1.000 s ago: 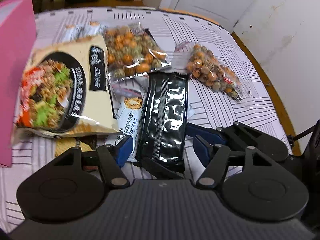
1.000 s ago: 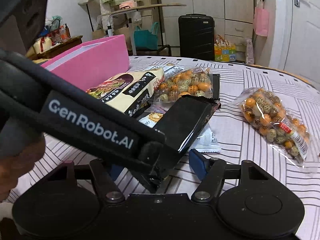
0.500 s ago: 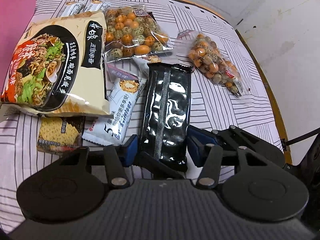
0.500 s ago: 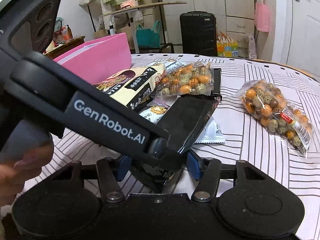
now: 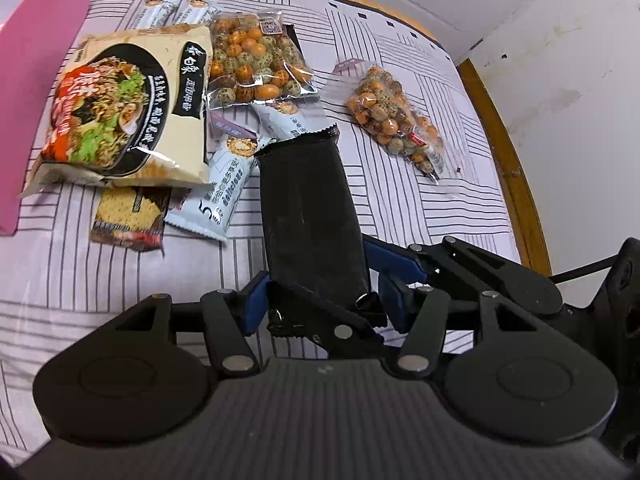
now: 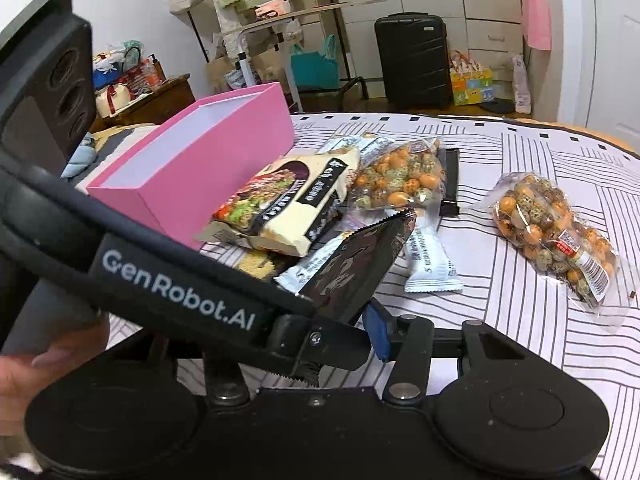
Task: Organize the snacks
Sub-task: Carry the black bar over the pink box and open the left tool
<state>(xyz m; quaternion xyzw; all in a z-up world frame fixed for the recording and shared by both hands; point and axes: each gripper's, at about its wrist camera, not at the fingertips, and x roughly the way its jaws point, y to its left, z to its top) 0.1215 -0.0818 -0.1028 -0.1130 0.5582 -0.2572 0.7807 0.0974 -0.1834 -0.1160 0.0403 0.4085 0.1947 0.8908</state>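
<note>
A long black snack packet (image 5: 310,216) is held by its near end, lifted and tilted above the table; it also shows in the right wrist view (image 6: 356,264). My left gripper (image 5: 320,300) has its blue pads (image 5: 254,300) against the packet's end. My right gripper (image 6: 320,332) reaches to the same end, and its right pad (image 6: 376,332) is by the packet; its left finger is hidden behind the left gripper's arm. A pink open box (image 6: 192,168) stands at the left. A noodle bag (image 5: 124,108), two bags of coated nuts (image 5: 256,64) (image 5: 396,120) and pale blue bars (image 5: 224,196) lie on the table.
A cracker packet (image 5: 128,216) lies partly under the noodle bag. The striped tablecloth (image 5: 440,208) ends at a wooden table rim (image 5: 516,168) on the right. A black suitcase (image 6: 412,64) and shelves stand in the room behind.
The black packet has been raised off the table and tilted, its far end now up. Both grippers have lifted, and the snack pile sits farther off.
</note>
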